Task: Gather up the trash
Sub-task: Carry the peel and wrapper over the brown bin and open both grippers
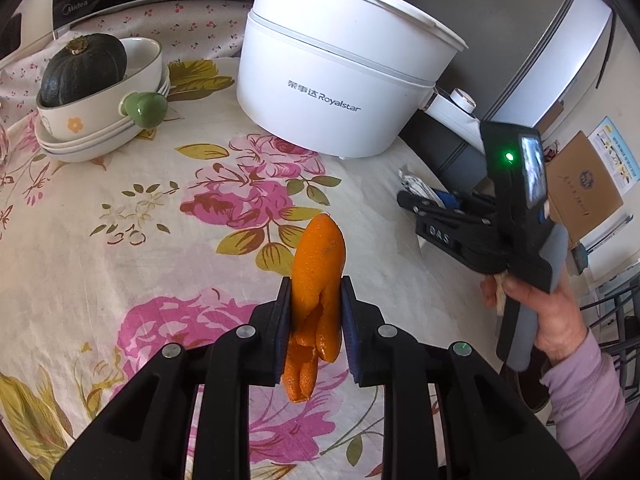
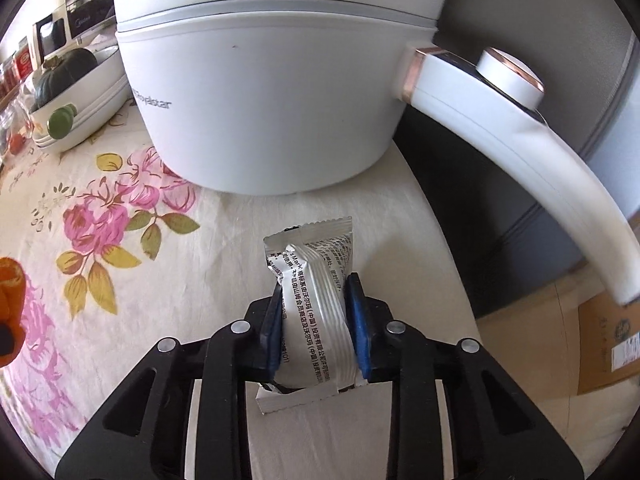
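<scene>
My left gripper point(image 1: 315, 292) is shut on a piece of orange peel point(image 1: 318, 276) and holds it above the floral tablecloth point(image 1: 120, 240). My right gripper point(image 2: 314, 292) is shut on a silver snack wrapper point(image 2: 316, 280) with printed text, held just above the table near its right edge. In the left wrist view the right gripper point(image 1: 412, 204) shows at the right, held by a hand in a lilac sleeve, with the wrapper point(image 1: 416, 188) in its fingers. The orange peel point(image 2: 12, 280) shows at the left edge of the right wrist view.
A large white Royalstar electric pot point(image 1: 340, 80) stands at the back of the table; its long handle point(image 2: 520, 152) juts right. Stacked bowls point(image 1: 100, 120) holding a dark green squash point(image 1: 84, 68) stand at the back left. A cardboard box point(image 1: 580, 188) lies beyond the table's right edge.
</scene>
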`<state>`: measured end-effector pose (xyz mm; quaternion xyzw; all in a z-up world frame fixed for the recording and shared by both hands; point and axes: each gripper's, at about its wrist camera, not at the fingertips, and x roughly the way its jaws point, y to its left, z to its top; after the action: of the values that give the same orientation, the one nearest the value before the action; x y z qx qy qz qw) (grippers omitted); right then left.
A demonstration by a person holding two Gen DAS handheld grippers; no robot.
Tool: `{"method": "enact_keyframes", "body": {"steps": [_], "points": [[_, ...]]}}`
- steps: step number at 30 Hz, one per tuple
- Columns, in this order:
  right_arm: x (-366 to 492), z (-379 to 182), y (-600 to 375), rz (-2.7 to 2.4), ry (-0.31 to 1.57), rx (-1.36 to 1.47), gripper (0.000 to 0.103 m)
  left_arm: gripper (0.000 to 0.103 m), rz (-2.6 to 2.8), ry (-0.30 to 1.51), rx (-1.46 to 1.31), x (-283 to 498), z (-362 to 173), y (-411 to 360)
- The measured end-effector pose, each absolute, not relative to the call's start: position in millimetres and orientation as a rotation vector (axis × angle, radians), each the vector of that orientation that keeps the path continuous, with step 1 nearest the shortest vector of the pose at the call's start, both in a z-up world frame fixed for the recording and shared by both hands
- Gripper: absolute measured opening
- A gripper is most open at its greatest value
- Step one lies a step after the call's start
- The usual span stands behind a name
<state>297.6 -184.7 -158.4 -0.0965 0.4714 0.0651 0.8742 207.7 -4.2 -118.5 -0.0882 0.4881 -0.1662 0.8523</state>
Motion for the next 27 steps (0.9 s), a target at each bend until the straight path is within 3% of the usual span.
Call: {"method": "enact_keyframes", "body": {"steps": [7, 17, 27], "points": [[256.0, -147.3, -168.9, 0.087, 1.004, -0.159, 0.025, 0.023, -0.348, 0.985, -0.217, 193.0, -105.9, -3.6], [173.2, -74.2, -187.5, 0.012, 0.838, -0.079, 0.025, 0.023, -0.421, 0.886, -0.231, 151.7, -73.3, -20.6], [88.4, -46.3, -221.7, -0.089, 0.725, -0.051, 0.025, 0.023, -0.51, 0.782, -0.278, 97.7, -36.7, -53.9]]}}
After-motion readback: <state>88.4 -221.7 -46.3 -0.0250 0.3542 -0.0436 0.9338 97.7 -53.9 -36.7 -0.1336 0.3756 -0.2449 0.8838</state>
